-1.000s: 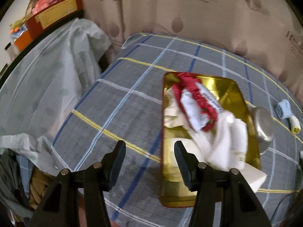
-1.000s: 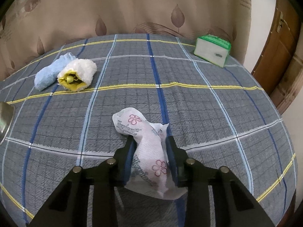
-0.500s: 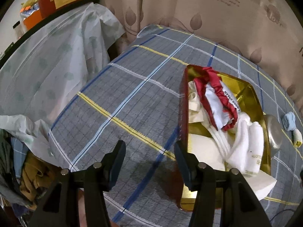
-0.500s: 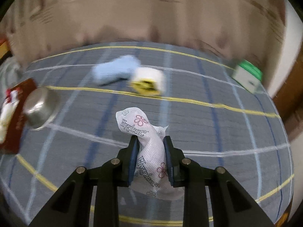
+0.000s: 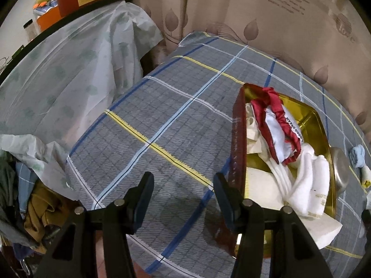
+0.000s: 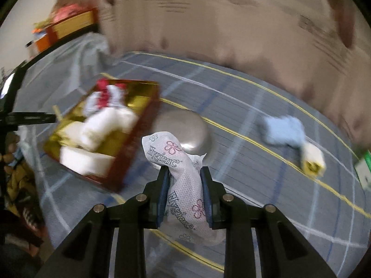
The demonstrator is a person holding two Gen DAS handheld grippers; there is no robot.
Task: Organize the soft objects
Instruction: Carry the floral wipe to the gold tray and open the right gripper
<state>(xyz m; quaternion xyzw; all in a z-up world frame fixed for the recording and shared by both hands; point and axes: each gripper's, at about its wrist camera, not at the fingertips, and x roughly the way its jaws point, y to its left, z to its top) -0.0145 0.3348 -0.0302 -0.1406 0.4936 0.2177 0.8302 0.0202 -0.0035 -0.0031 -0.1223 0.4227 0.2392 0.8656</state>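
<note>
Gold-lined tray (image 5: 320, 125) holds white cloths (image 5: 308, 180) and a red-trimmed piece (image 5: 276, 125). Right gripper (image 6: 184, 173) pinches a flowered packet (image 6: 183, 180); left gripper (image 5: 183, 185) stands half open, empty, tilted downward.

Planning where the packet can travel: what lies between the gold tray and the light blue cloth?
In the right wrist view, a steel bowl sits upside down beside the gold tray; then bare checked cover reaches the light blue cloth.
</note>
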